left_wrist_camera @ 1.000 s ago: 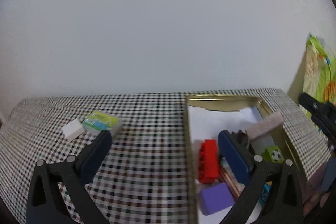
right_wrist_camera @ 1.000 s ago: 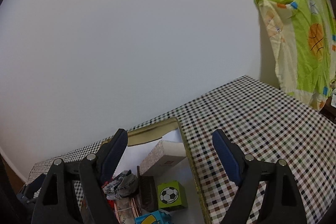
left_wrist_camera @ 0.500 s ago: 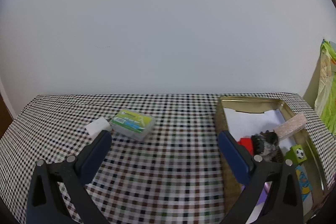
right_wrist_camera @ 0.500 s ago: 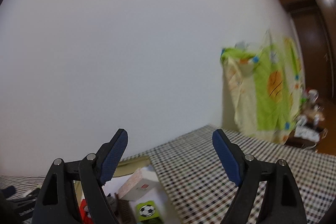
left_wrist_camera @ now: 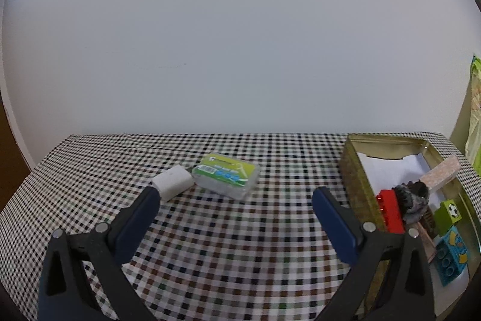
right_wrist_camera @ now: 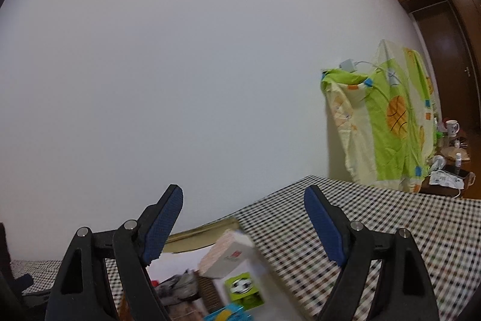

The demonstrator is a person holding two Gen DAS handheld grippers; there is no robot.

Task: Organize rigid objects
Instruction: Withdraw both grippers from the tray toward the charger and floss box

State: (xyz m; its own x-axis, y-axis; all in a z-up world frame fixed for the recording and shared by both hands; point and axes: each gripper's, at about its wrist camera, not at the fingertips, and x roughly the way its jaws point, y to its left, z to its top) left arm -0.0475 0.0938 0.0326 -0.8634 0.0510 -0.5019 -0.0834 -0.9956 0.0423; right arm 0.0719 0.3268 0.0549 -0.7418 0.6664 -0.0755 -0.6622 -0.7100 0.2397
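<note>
Both tools stand spread with nothing between their blue pads. Left tool (left_wrist_camera: 234, 200) hangs over the checked tabletop (left_wrist_camera: 240, 245), tilted down toward it, its jaws wide apart. Just beyond its left pad lies a small white block (left_wrist_camera: 172, 182), and touching that block on its right side is a clear plastic box with a green label (left_wrist_camera: 227, 175); both rest flat on the cloth, well apart from the tin. At the right of this view sits an open gold metal tin (left_wrist_camera: 354, 185) lined with white paper. Inside it are a red building brick (left_wrist_camera: 389, 209), a dark grey furry thing (left_wrist_camera: 412, 199) beside the brick, a pinkish speckled slab (left_wrist_camera: 440, 175) leaning tilted against the far wall, a green cube with a football print (left_wrist_camera: 449, 212), and a blue building brick (left_wrist_camera: 451, 253) nearest the camera.

Right tool (right_wrist_camera: 243, 200) points level across the room, jaws equally wide and empty. Below it the same tin (right_wrist_camera: 201, 232) shows blurred, with the speckled slab (right_wrist_camera: 227, 253) tilted above the green football cube (right_wrist_camera: 242, 288). Against the wall behind the tabletop hangs a green and yellow cloth with a basketball print (right_wrist_camera: 387, 122). Farther right, a white mug (right_wrist_camera: 451, 128) stands on a cluttered brown surface.
</note>
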